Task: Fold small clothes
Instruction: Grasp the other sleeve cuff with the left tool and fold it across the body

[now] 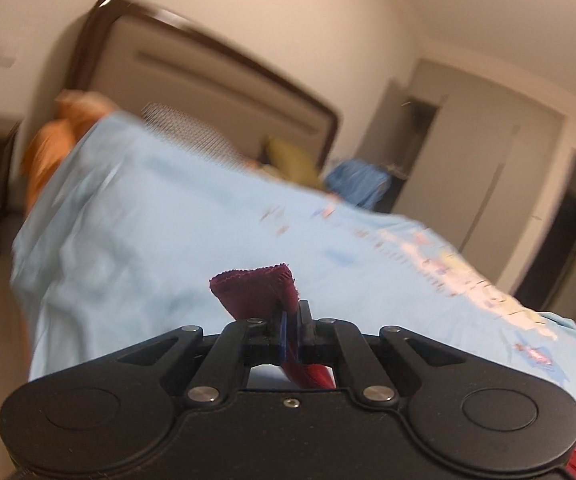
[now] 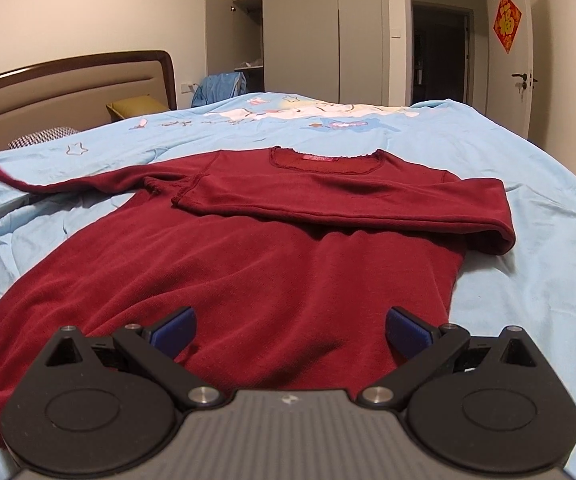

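My left gripper (image 1: 294,320) has its jaws pressed together on the cuff (image 1: 260,288) of the red top (image 2: 248,264), the pinched cloth standing up past the fingertips. That view is tilted and blurred: the blue sheet (image 1: 168,220) fills most of it, with the headboard (image 1: 208,80) behind and an orange pillow (image 1: 60,140) at the far left.

My right gripper (image 2: 290,332) hangs over the near hem of the top, jaws spread wide, its blue pads (image 2: 176,330) just above the cloth; I cannot tell whether they touch it.

The top lies flat on the bed, neck (image 2: 324,160) at the far side, hem near me. Its right sleeve (image 2: 368,208) is folded across the chest, the cuff end lying left of centre. The left sleeve (image 2: 68,184) stretches out to the far left, where its end meets the left gripper at the picture's edge.

Beyond the bed stand a wardrobe (image 2: 300,40) with one door open, a dark doorway (image 2: 440,48), and a door bearing a red paper square (image 2: 507,22).
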A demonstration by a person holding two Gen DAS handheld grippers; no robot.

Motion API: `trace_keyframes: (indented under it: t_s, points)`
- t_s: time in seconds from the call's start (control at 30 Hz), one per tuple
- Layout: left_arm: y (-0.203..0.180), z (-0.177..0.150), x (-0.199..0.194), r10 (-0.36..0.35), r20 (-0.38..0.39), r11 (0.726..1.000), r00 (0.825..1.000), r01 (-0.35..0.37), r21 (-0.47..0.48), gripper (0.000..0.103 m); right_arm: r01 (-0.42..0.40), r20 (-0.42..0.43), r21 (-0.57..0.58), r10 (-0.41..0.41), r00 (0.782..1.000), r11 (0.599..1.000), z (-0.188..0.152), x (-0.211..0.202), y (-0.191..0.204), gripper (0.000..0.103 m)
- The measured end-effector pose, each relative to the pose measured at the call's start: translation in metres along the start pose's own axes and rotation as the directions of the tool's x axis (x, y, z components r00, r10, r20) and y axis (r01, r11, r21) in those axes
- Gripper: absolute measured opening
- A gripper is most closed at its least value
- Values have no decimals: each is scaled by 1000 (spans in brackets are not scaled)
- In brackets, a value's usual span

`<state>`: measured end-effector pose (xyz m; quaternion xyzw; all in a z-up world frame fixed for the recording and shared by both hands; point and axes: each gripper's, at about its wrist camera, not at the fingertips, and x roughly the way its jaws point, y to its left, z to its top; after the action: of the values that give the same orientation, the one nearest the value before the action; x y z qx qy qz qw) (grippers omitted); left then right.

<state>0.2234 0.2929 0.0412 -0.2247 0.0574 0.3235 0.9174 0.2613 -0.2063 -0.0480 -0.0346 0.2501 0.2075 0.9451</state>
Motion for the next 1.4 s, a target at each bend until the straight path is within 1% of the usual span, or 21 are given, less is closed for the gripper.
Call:
trace_keyframes:
  t_s: [0.1,0.2,0.3,0.4,0.5,0.6,0.7,0.77,0.8,0.87,0.93,1.0,1.17,1.23,1.3,1.33,1.37,1.4]
  points:
    - [-32,18,-2,-76,43,995,996,73,66,3,1,13,18,-1,1000,1000,-1,-4,-3,103]
    - [-72,33,-9,-167,86,980,982,156,126,3,8,32,29,-9,999,1000,-1,-8,-8,103]
    - [-115,43,-20,-276,123,953,953,255,162,3,34,54,38,-36,998,999,0,-15,-15,103]
    - [-163,42,-30,-379,123,917,917,354,185,3,56,68,64,-60,996,996,1,-20,-25,103]
    - [-215,26,-41,-479,86,862,874,449,236,3,78,78,89,-85,993,993,0,-26,-34,103]
    - [-267,-3,-56,-567,48,789,822,525,319,3,96,82,110,-105,991,989,-3,-31,-42,103]
    - [-309,-39,-70,-632,5,720,775,584,375,3,115,76,123,-125,989,986,-8,-35,-49,103]
    - [-332,-65,-78,-665,-35,678,746,622,392,3,131,67,135,-141,988,982,-12,-37,-53,103]
    - [-343,-78,-78,-677,-60,658,733,640,396,3,139,63,143,-149,987,980,-14,-38,-56,103]
    - [-359,-106,-78,-692,-112,625,713,669,401,3,156,58,163,-168,984,974,-19,-41,-62,103]
    - [-368,-133,-75,-697,-166,597,698,693,404,3,176,54,186,-189,981,967,-23,-44,-67,103]
    - [-375,-159,-69,-693,-222,575,686,711,404,3,193,48,212,-207,977,958,-28,-46,-72,103]
    - [-380,-211,-52,-666,-350,538,659,749,387,3,220,33,282,-239,970,934,-40,-52,-85,103]
    - [-371,-226,-47,-656,-391,522,646,762,383,3,222,30,306,-242,970,926,-44,-54,-89,103]
    - [-368,-233,-41,-646,-429,510,632,775,373,4,224,29,325,-246,969,919,-46,-55,-93,103]
    - [-367,-235,-39,-640,-449,507,623,782,362,5,224,30,333,-248,968,916,-47,-56,-94,103]
    - [-366,-237,-34,-635,-473,505,611,792,344,6,226,30,337,-250,968,914,-48,-56,-95,103]
    - [-364,-239,-31,-629,-494,506,600,799,325,13,227,29,339,-252,967,913,-48,-55,-95,103]
